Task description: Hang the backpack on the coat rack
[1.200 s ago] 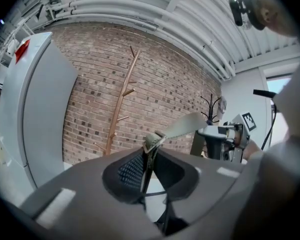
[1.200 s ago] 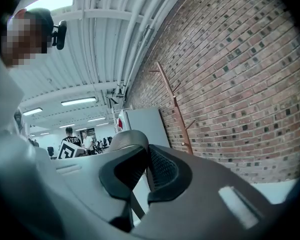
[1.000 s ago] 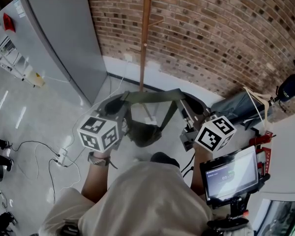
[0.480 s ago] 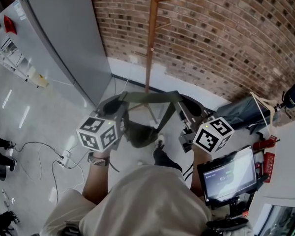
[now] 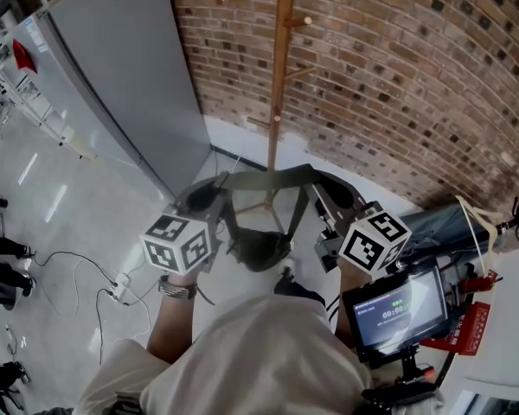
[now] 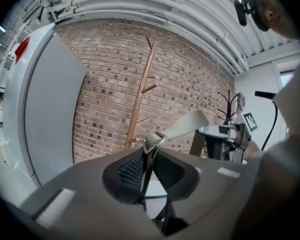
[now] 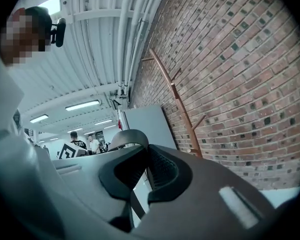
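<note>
An olive green backpack (image 5: 258,247) hangs in front of me by its strap (image 5: 268,178), which is stretched level between both grippers. My left gripper (image 5: 214,192) is shut on the strap's left end; in the left gripper view its jaws (image 6: 149,156) pinch the webbing at a metal buckle (image 6: 152,143). My right gripper (image 5: 325,194) is shut on the right end, with a thin band of strap (image 7: 135,204) running down from its closed jaws (image 7: 146,156). The wooden coat rack (image 5: 281,76) with pegs stands just ahead against the brick wall (image 5: 415,76); it also shows as coat rack (image 6: 140,99) and coat rack (image 7: 177,104).
A tall grey cabinet (image 5: 112,67) stands left of the rack. Cables and a power strip (image 5: 112,279) lie on the floor at left. A dark bag (image 5: 432,223) sits by the wall at right. A screen (image 5: 396,305) hangs at my right side.
Both grippers and the backpack have moved toward the coat rack, which now stands closer and larger in view. Both grips on the strap are unchanged.
</note>
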A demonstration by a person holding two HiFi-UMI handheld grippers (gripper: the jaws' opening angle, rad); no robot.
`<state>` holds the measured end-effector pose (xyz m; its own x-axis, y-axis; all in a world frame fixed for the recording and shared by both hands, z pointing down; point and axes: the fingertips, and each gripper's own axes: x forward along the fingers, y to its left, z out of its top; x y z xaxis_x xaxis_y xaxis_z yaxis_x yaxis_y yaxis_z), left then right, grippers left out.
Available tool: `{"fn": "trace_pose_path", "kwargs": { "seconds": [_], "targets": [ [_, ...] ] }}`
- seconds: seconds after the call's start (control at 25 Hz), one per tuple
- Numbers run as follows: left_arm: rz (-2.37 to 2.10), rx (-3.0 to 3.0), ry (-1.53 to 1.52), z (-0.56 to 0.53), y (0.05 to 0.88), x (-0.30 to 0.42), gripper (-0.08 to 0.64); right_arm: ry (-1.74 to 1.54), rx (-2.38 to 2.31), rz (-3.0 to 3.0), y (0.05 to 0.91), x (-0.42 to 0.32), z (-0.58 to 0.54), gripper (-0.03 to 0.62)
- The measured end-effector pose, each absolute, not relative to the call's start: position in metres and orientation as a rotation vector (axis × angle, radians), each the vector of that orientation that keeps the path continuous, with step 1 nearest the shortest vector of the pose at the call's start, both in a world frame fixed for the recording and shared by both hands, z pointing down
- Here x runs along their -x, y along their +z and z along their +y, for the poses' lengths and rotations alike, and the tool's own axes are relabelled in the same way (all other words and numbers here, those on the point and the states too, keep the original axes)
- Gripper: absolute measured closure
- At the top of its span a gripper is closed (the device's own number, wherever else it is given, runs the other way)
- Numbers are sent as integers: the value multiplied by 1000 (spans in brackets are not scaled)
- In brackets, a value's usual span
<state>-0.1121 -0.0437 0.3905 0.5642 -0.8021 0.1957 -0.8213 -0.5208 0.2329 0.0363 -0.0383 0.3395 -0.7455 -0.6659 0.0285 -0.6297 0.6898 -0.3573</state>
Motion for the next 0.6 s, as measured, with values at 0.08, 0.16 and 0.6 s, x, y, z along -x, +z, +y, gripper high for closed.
{"fn": "trace_pose_path", "kwargs": {
  "seconds": [0.08, 0.16, 0.6],
  "targets": [
    [-1357, -2498, 103, -55, 390, 109, 523, -544, 1056, 2787, 340, -39, -53, 583],
    [-1368, -2488, 104, -68, 389, 105, 523, -560, 1037, 2784, 340, -43, -67, 583],
    [-1420, -2433, 88, -132, 386, 89, 522, -592, 901, 2825, 334, -58, -137, 583]
  ]
}}
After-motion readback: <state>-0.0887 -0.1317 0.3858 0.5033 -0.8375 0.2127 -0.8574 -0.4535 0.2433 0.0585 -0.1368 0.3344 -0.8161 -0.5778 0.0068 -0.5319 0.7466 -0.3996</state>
